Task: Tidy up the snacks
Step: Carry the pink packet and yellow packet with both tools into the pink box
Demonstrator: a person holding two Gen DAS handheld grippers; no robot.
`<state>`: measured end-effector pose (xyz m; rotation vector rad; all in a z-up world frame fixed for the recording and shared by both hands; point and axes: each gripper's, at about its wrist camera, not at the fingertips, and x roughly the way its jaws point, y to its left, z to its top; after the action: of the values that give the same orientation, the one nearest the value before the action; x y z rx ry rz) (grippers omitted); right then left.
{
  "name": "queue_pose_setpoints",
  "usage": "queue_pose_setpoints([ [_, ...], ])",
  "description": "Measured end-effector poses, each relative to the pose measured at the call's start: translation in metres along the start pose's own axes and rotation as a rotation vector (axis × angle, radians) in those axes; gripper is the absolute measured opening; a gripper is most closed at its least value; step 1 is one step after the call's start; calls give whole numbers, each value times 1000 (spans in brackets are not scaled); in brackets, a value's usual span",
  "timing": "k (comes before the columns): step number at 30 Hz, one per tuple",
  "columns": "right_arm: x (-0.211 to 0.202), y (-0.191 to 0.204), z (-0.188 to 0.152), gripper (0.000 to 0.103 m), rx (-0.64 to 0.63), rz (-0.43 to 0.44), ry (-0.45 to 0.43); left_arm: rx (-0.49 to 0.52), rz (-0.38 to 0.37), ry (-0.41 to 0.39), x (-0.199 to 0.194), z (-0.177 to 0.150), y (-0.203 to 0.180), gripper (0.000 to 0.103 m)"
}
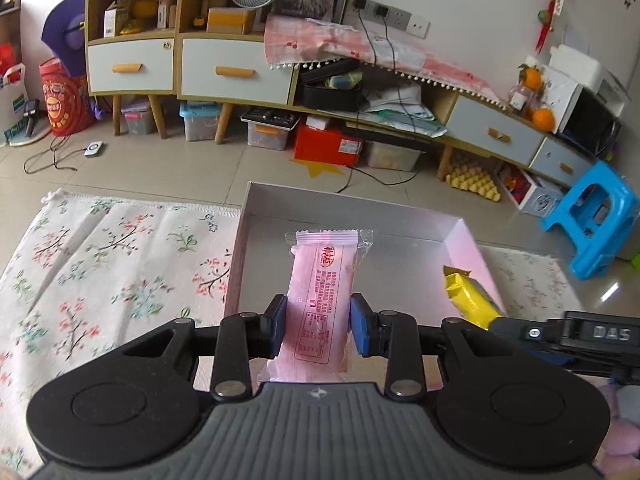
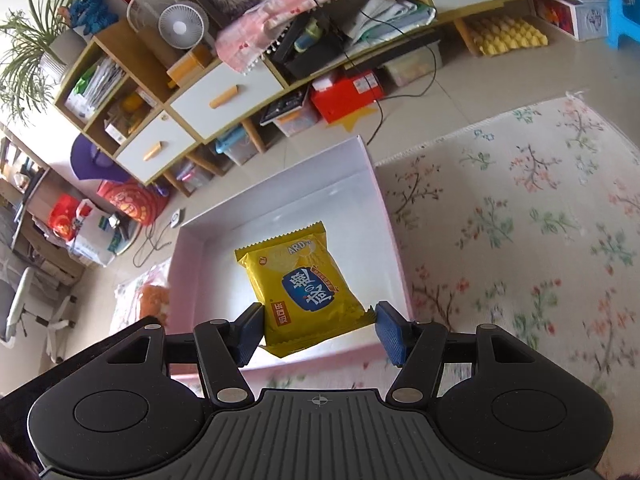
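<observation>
The left tool (image 1: 318, 326) is clamped on a pink packet (image 1: 320, 300), its blue pads (image 1: 360, 326) pressing both long sides near the packet's lower half. The packet stands lengthwise away from the camera, its crimped top end reaching over the floor of an open white box (image 1: 352, 208). The box sits on a floral cloth (image 1: 100, 272) (the cloth spreads to both sides of it).

The right tool (image 2: 318, 330) holds a yellow packet (image 2: 302, 286) over the same box (image 2: 280, 200). Its left pad touches the packet's edge; the right pad (image 2: 390, 332) meets only the packet's crimped corner, so the jaws are fairly wide. The packet tilts, blue label up.

From the left wrist view, the yellow packet (image 1: 470, 294) appears at the box's right wall, with the right tool's black arm (image 1: 560, 334) behind it. An orange packet (image 2: 154, 300), blurred, lies just outside the box's left wall in the right view.
</observation>
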<state>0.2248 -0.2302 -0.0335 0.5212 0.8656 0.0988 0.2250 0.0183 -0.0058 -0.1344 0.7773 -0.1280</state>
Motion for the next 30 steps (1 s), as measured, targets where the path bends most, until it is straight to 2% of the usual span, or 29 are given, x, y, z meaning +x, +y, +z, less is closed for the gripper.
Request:
queue_pose_setpoints([
  [6, 17, -1, 4, 60, -54, -15, -18, 60, 43, -8, 16, -2, -3, 30],
  [12, 26, 3, 1, 60, -139, -52, -17, 113, 98, 48, 22, -11, -4, 30],
  [18, 29, 16, -8, 60, -236, -100, -35, 139, 106, 68, 15, -18, -7, 30],
  [23, 38, 29, -17, 60, -315, -127, -13, 119, 107, 101, 13, -21, -8, 30],
  [30, 45, 37, -25, 60, -375, -221, 36, 62, 107, 179, 17, -18, -6, 30],
])
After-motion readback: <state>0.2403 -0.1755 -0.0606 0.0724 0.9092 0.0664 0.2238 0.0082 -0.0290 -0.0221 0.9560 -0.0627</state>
